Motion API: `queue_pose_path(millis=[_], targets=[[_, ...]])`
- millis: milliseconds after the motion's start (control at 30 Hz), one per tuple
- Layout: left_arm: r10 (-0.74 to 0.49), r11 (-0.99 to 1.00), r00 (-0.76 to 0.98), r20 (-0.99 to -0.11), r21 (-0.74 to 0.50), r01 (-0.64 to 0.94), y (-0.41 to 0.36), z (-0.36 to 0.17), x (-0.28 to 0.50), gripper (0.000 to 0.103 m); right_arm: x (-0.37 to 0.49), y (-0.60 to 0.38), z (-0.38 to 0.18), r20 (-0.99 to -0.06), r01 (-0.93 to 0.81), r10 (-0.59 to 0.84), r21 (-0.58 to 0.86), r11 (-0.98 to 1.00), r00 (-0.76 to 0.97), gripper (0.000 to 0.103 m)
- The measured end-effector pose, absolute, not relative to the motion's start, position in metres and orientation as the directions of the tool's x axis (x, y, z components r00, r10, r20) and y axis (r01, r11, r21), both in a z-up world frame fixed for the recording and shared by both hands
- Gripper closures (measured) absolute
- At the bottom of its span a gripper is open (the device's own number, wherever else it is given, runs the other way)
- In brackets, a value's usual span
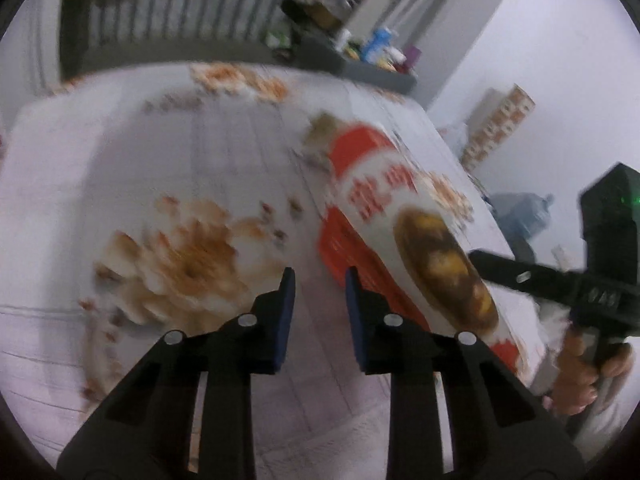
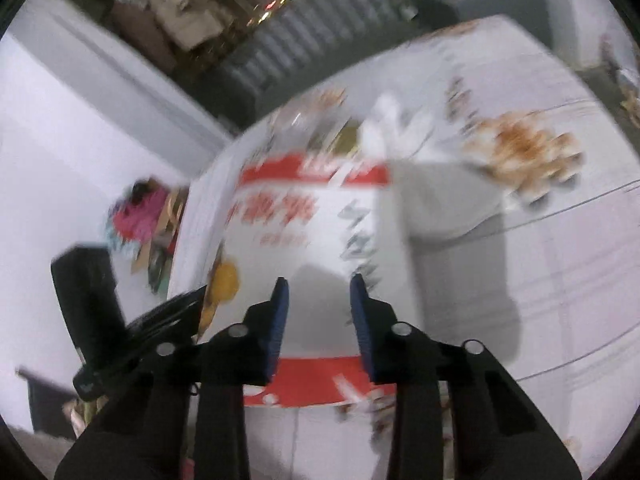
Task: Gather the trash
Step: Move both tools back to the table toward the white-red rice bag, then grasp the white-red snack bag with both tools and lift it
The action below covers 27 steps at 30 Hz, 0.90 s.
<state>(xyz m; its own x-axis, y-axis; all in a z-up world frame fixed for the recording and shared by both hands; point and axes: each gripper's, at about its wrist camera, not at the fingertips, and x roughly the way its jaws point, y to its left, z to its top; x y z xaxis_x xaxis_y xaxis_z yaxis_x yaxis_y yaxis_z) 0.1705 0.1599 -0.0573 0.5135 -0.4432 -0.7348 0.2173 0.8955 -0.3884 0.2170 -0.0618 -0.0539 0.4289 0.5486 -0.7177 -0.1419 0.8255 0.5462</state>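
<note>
A red and white food box (image 1: 384, 216) with red lettering and a dish picture lies on the table with a white floral cloth (image 1: 160, 184). My left gripper (image 1: 320, 276) is open and empty, its right finger close to the box's near left edge. The other gripper (image 1: 552, 280) shows at the right, over the box's far side. In the right wrist view the same box (image 2: 312, 232) fills the middle, and my right gripper (image 2: 318, 284) is open just above its top face. Crumpled white paper (image 2: 392, 128) and a small olive packet (image 2: 344, 140) lie behind the box. Both views are blurred.
A grey railing (image 1: 180, 12) and a shelf with bottles (image 1: 376, 48) stand behind the table. A stack of patterned cartons (image 1: 500, 124) and a water jug (image 1: 520, 216) are off the table's right side. Colourful clutter (image 2: 140, 216) lies on the floor to the left.
</note>
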Motion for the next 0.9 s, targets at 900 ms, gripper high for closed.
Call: queue_pose_path(millis=[900], targets=[[-0.543,0.776,0.447,-0.710,-0.220,0.592,0.027,-0.018,0.111,0.088,0.150,-0.186,-0.133,-0.292,0.113,0.859,0.956,0.269,0.420,0.077]])
